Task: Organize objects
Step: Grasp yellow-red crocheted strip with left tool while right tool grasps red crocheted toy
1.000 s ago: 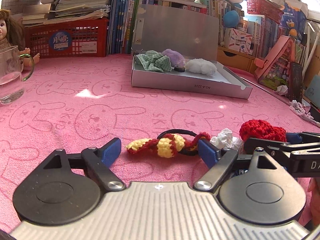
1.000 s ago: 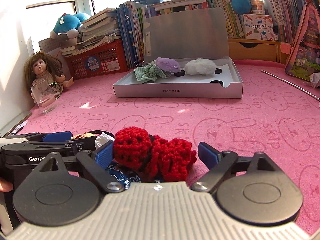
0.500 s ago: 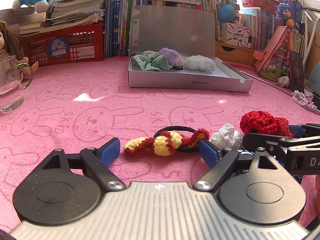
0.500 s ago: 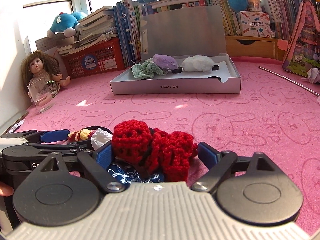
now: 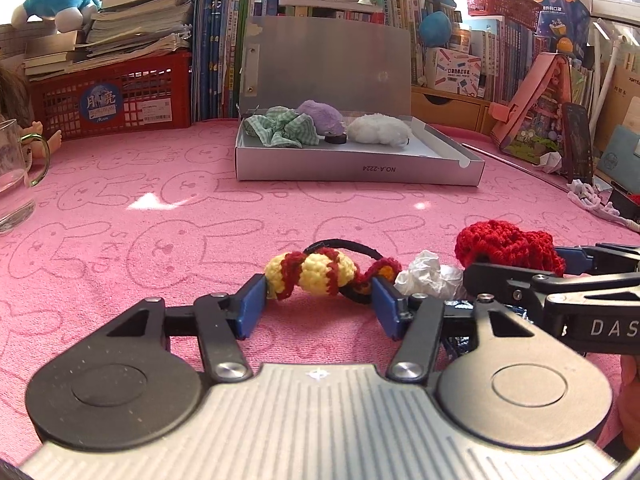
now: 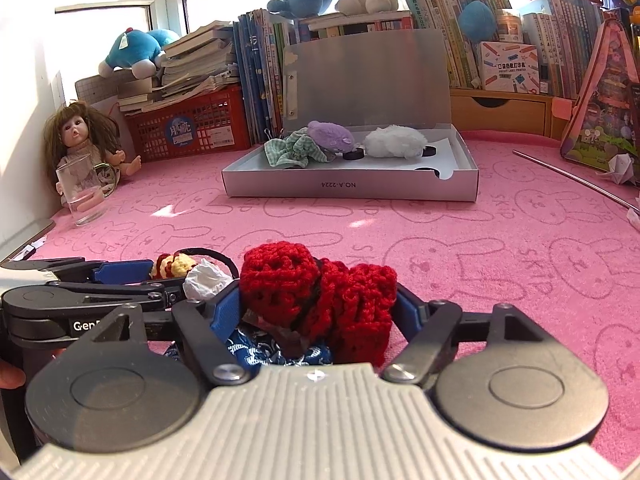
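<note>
On the pink rabbit-print tabletop (image 5: 168, 216), the left tongs (image 5: 320, 300) are closing around a yellow-and-red crocheted hair tie with a black elastic loop (image 5: 320, 270), blue pads touching its ends. Beside them, the right tongs (image 6: 320, 308) are closing on a red crocheted scrunchie (image 6: 320, 292), pads against both sides. A crumpled white paper scrap (image 5: 430, 276) lies between them. The open grey cardboard box (image 6: 348, 190) stands well behind.
</note>
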`<state>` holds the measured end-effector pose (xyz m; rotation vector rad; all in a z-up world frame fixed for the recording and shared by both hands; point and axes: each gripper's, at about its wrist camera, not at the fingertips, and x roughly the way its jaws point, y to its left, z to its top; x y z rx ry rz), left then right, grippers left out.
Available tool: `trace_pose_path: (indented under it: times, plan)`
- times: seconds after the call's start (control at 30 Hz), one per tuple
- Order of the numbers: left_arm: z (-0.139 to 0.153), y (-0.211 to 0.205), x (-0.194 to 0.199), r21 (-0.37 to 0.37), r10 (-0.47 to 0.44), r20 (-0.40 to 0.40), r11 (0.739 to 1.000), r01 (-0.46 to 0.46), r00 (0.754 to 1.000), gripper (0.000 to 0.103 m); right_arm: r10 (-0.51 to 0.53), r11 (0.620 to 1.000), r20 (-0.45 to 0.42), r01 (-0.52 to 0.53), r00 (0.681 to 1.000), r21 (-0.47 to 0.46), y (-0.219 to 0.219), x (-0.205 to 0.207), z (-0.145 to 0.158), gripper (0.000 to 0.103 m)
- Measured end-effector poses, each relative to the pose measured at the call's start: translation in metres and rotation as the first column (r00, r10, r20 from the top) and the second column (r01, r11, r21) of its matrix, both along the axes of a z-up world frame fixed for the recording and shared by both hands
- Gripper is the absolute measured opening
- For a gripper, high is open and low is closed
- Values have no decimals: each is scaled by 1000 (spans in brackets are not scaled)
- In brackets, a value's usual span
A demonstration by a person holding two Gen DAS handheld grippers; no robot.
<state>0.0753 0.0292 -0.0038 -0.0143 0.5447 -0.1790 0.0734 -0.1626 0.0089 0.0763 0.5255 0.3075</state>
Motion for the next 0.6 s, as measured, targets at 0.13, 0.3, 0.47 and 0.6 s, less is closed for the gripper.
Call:
trace_pose_path:
  times: [0.13, 0.3, 0.47, 0.6]
  plan:
    - [3, -5, -2, 2, -18, 17, 1000, 18, 1000, 41, 4, 1000, 7, -4, 1000, 10, -2, -2, 0, 74]
    - [9, -9, -1, 6, -24, 43, 1000, 24, 999, 40, 4, 1000, 8, -4, 1000, 22, -3, -1, 0, 73]
    - [14, -10, 2, -5, -19, 56, 1000, 19, 998, 43, -14, 999, 10, 14, 1000, 42, -7, -1, 0, 72]
    - [15, -15, 9, 5, -31, 57, 1000, 31, 998, 60, -62, 995, 11, 61, 998, 83, -14, -1, 0, 72]
